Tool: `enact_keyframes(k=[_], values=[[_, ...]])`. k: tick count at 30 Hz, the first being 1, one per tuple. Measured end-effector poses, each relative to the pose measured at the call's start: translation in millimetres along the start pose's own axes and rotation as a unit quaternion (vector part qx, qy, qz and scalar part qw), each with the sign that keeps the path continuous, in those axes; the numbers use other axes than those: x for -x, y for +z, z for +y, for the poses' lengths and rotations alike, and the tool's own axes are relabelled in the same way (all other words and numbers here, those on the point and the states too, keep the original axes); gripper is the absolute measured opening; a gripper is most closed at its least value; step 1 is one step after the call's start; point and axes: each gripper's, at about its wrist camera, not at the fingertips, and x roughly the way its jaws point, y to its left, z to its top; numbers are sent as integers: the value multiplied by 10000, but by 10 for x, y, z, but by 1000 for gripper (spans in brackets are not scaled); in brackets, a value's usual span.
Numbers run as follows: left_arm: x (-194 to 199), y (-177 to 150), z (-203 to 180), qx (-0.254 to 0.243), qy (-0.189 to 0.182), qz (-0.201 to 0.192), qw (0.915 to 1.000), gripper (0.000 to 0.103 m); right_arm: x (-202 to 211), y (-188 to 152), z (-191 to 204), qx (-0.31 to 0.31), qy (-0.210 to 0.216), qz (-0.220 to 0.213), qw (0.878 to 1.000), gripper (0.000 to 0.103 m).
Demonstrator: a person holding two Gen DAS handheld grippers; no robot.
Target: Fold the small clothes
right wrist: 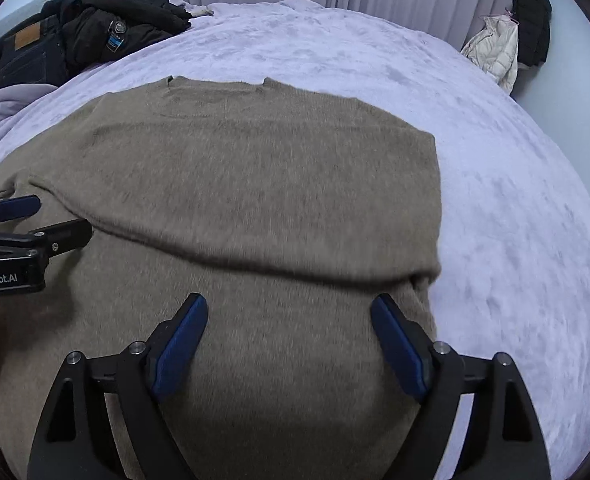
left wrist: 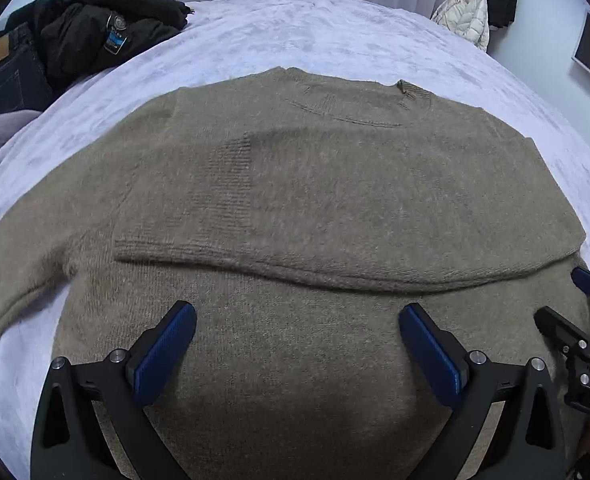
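Left wrist view shows your left gripper (left wrist: 297, 322) spread wide above a tan sweater (left wrist: 315, 184), gripping nothing. That sweater lies flat on a pale lilac bedspread (left wrist: 335, 28), neck at the far end, one sleeve folded across its body. Right wrist view shows your right gripper (right wrist: 289, 316) likewise parted over the sweater's near half, empty. Dark clothes (left wrist: 95, 28) are piled at the far left corner.
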Motion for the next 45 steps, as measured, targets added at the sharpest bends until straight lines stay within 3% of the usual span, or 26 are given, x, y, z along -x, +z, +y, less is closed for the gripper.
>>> enact_keyframes(k=[4, 6, 8, 13, 16, 18, 21, 23, 25, 28, 31, 32, 34, 36, 39, 45], values=[[22, -92, 17, 81, -46, -367, 9993, 103, 121, -7, -60, -168, 159, 92, 9997, 87], [6, -97, -12, 19, 27, -385, 9993, 103, 229, 155, -71, -363, 348, -95, 9987, 87], [-4, -83, 1, 47, -9, -376, 9993, 103, 242, 397, -6, -341, 264, -275, 9987, 87], [44, -120, 81, 193, -132, -444, 9987, 103, -324, 964, 484, 111, 362, 185, 9991, 87], [42, -129, 102, 235, -167, -453, 9986, 103, -787, 1129, 651, 340, -10, 541, 9980, 91], [51, -122, 117, 264, -216, -453, 9984, 103, -893, 1261, 608, 94, -80, 478, 9988, 98], [178, -30, 177, 484, -136, -427, 9978, 103, -823, 1369, 472, -603, 74, 532, 9967, 98], [380, 74, 253, 724, -182, -803, 9940, 103, -621, 1312, 460, -551, 162, 262, 9980, 98], [465, 224, 291, 888, -84, -960, 9914, 103, -437, 1174, 479, -240, -201, -9, 9995, 98], [257, 479, 216, 723, -149, -599, 9955, 103, -346, 921, 418, -253, -391, 29, 9989, 98], [-115, 487, 143, 446, 363, 30, 9983, 103, -368, 670, 413, -314, -193, 391, 9986, 98], [-178, 415, 129, 317, 457, 116, 9984, 103, -344, 606, 455, -241, -252, 345, 9988, 98], [-92, 264, 90, 137, 564, -129, 9982, 103, -231, 490, 534, -37, -345, 145, 9993, 99], [8, 109, 126, 242, 498, -35, 9985, 103, -152, 322, 594, 201, -418, 144, 9988, 99], [196, -226, 173, 294, 389, 129, 9987, 103, -53, 39, 642, 293, -336, 103, 9990, 99], [752, -1049, 90, -365, 490, -203, 9979, 103, 237, -382, 580, 124, 8, 68, 9999, 99]])
